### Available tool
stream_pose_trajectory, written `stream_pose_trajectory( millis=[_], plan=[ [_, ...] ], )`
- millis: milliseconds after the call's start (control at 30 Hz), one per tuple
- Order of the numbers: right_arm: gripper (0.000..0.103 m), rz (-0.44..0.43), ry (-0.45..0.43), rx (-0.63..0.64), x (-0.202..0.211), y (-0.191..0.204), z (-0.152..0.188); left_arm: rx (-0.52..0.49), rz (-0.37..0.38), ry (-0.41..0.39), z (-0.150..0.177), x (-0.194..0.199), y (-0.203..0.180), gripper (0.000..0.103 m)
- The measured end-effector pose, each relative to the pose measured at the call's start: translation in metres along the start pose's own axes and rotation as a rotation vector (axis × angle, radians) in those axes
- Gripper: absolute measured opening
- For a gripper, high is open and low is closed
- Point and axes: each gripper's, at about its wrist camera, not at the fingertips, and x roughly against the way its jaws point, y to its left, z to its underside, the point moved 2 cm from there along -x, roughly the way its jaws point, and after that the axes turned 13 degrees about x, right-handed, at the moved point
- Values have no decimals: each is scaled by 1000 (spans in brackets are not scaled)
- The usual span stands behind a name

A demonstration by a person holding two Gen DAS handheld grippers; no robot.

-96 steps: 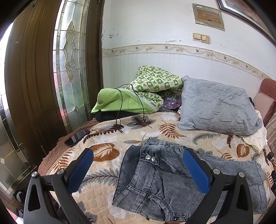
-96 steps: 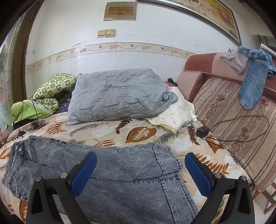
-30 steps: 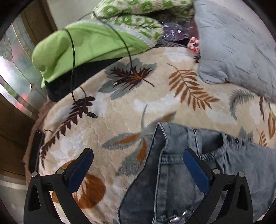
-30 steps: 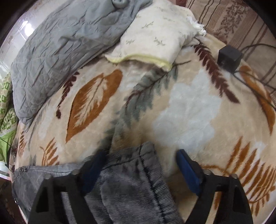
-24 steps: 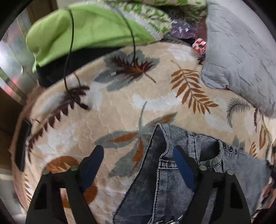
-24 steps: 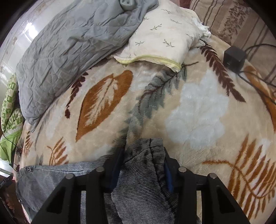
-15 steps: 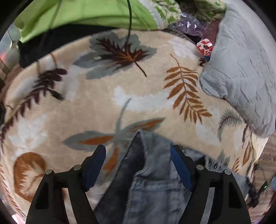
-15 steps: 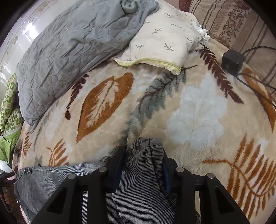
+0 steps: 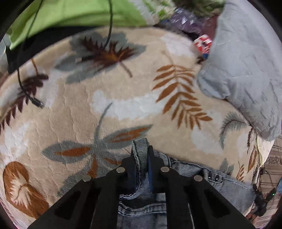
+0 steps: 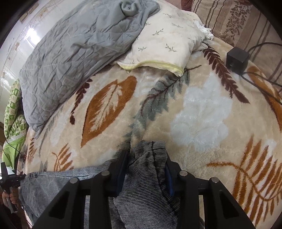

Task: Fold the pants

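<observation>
Grey-blue denim pants (image 9: 141, 199) lie on the leaf-patterned blanket (image 9: 123, 109). My left gripper (image 9: 141, 155) is shut on the waistband corner of the pants, which pokes up between the fingers; the button row shows to its right. In the right wrist view my right gripper (image 10: 146, 158) is shut on the hem end of the pants (image 10: 146, 185), bunched between the fingers. The rest of the pants stretches left along the blanket (image 10: 193, 114) toward the other gripper at the far left edge.
A grey quilted pillow (image 10: 79, 45) and a cream pillow (image 10: 167, 44) lie at the back. A black charger (image 10: 237, 59) with its cable sits at the right. Green bedding (image 9: 70, 15) and a black cable (image 9: 26, 91) lie at the far left.
Both grippers came down to the pants and closed: the left on the waistband corner, the right on the hem end. The left one shut last, within the past half second.
</observation>
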Motion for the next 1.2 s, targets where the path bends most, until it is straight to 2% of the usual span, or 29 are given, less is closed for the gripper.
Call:
stream_pose_trajectory(
  millis=[200,367,533,733,900,1033,1133,1200],
  plan=[
    [28,-35,-109,-6,38,5,-1,-27,122,-108,10,66,-7,8],
    [24,-92,-186,-11,73,10,5,-58,218,-173,34,128,-5,8],
    [24,-139,-222,-44,100,2,19,-96,297,-208,77,173,7,8],
    [24,-161,-245,-79,128,-19,48,-96,360,-224,132,201,55,8],
    [24,-175,-211,-88,145,-35,89,-127,307,-212,187,195,102,8],
    [24,-174,-168,-63,157,-44,127,-125,269,-158,223,170,136,8],
    [24,-143,-86,5,156,-48,155,-142,195,-117,245,142,155,8],
    [24,-151,17,12,147,-57,174,-119,151,-92,255,124,169,9]
  ],
)
